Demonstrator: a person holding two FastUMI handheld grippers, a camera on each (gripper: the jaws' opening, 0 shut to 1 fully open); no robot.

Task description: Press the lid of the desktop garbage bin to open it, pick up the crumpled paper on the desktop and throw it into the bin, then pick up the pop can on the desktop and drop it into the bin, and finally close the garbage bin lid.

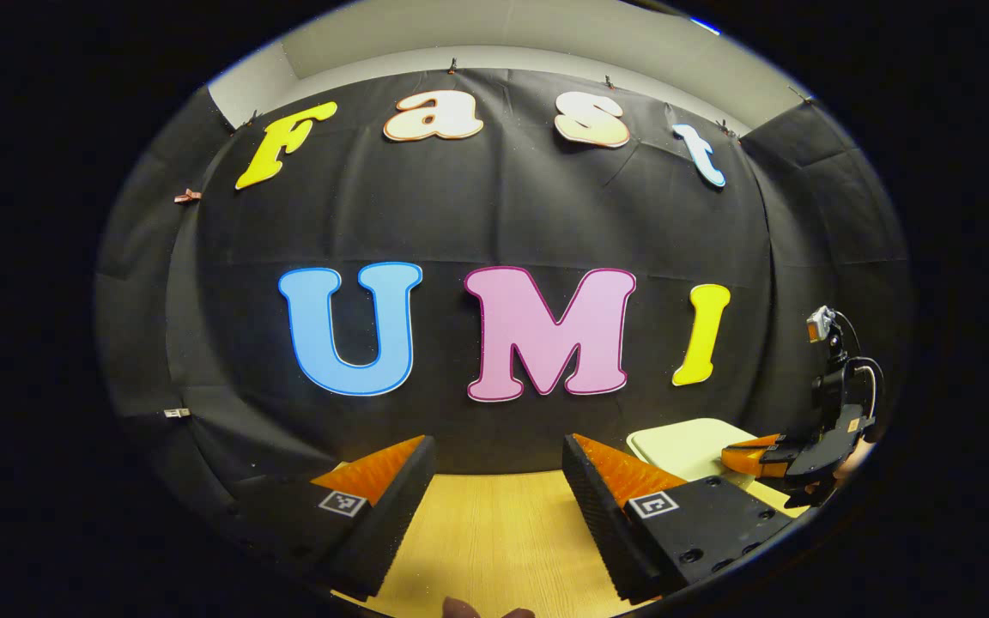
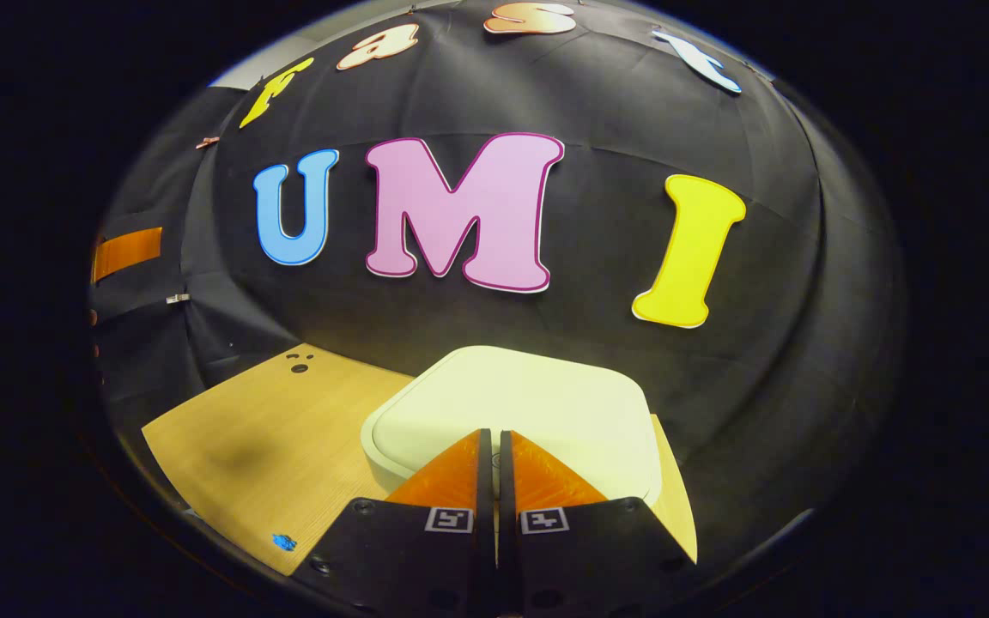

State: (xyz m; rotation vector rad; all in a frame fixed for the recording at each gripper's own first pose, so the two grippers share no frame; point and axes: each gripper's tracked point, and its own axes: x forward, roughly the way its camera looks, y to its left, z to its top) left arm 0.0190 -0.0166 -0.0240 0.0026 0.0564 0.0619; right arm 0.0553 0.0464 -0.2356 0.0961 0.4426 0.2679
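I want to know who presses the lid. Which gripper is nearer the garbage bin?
Right. The right gripper, shut, is at the garbage bin lid's near edge. The left gripper, open, hangs over bare desktop off to the bin's side.

One bin lid (image 2: 537, 403), one table (image 2: 288, 438) (two claws (image 1: 499, 446))

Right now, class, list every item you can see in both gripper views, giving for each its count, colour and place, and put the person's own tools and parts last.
Pale cream plastic garbage bin with flat rounded-square lid: one, cream, lid down, on the table before the back wall.
Light wooden table: one, yellow-tan, under the bin; small dark holes near its far left corner, a blue speck near its front edge.
Black cloth wall: black, behind the table.
Left tongs: one, fingers apart above bare table.
Right tongs: one, fingers together, tips at the lid's near edge.
Fingertips: at the left gripper view's bottom edge.
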